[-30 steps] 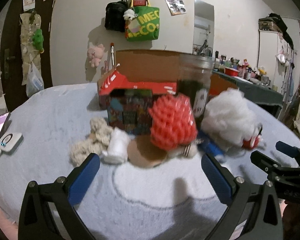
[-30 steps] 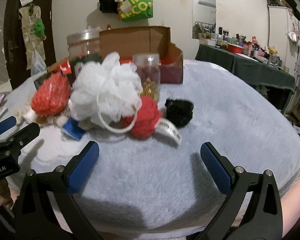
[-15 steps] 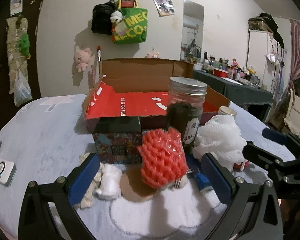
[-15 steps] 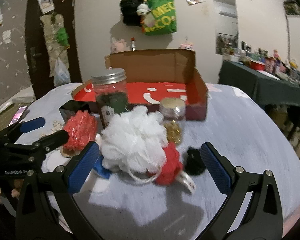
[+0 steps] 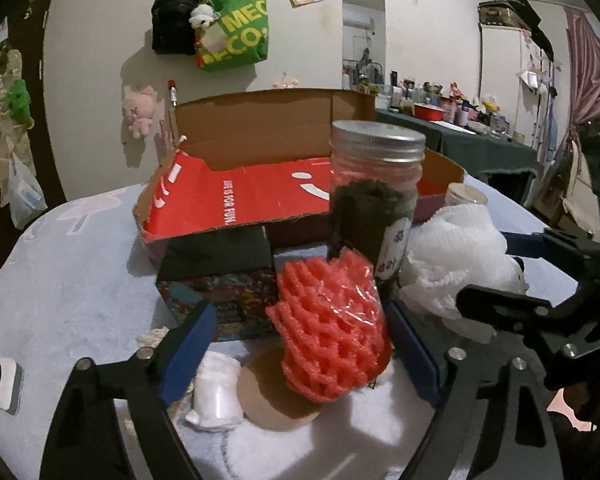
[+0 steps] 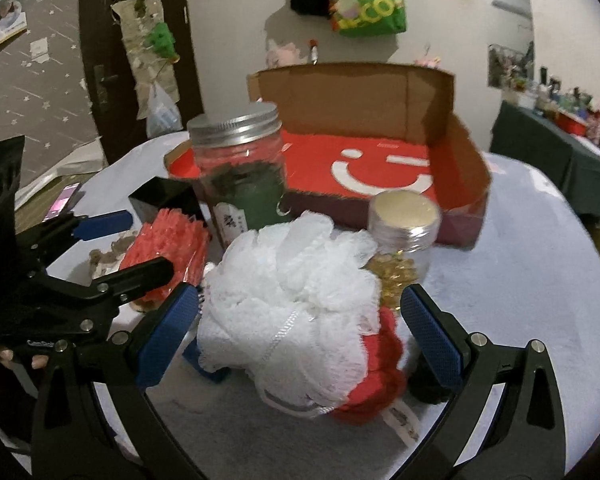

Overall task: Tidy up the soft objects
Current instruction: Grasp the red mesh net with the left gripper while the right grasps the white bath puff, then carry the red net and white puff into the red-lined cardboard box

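Covering the table is a grey fleece cloth (image 5: 72,280); bags hang on the wall. Red-lined cardboard box (image 6: 384,168) sits open, nothing in it. Tall jar (image 5: 374,200) holds dark stuff. Left gripper (image 5: 300,344) jaws closing around the red foam net (image 5: 332,328) (pads not pressing). Right gripper (image 6: 296,332) spread wide around the white mesh puff (image 6: 292,312).

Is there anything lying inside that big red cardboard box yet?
No, the red floor of the cardboard box with its white smile mark is bare, while the white bath puff sits outside on the table.
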`<action>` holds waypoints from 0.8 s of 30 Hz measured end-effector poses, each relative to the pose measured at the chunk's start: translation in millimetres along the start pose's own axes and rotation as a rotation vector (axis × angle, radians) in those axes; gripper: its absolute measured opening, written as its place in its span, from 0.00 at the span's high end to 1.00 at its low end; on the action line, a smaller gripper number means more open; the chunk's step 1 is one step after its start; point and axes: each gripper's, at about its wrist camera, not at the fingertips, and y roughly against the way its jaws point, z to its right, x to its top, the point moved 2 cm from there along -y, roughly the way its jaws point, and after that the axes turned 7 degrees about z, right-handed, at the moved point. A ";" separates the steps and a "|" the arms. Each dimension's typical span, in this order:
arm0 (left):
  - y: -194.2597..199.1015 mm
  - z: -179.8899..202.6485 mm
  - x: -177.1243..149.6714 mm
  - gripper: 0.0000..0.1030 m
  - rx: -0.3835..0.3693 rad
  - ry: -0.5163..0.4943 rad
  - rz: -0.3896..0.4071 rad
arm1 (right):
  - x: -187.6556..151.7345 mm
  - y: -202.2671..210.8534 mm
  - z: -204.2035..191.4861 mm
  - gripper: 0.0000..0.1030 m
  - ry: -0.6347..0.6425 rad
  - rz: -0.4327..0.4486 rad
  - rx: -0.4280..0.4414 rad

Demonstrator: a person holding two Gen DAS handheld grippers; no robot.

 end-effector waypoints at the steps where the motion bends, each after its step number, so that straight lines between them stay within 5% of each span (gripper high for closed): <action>1: -1.2 0.5 -1.2 0.20 -0.010 -0.001 -0.007 | -1.0 -2.0 -0.2 0.03 0.001 -0.009 0.008; 4: -3.9 2.2 -4.0 0.33 -0.044 0.004 -0.027 | -4.3 -6.0 0.5 0.22 -0.015 -0.029 0.043; 6: -4.2 4.5 -5.0 0.51 -0.074 0.009 -0.037 | -5.9 -5.9 1.8 0.36 -0.032 -0.030 0.060; 9: -2.3 7.2 -3.9 0.54 -0.086 0.005 -0.040 | -7.3 1.3 1.8 0.51 -0.048 -0.007 0.064; 24: 21.3 11.1 9.9 0.57 -0.090 -0.005 0.014 | 0.2 38.7 -6.7 0.59 -0.031 0.105 0.032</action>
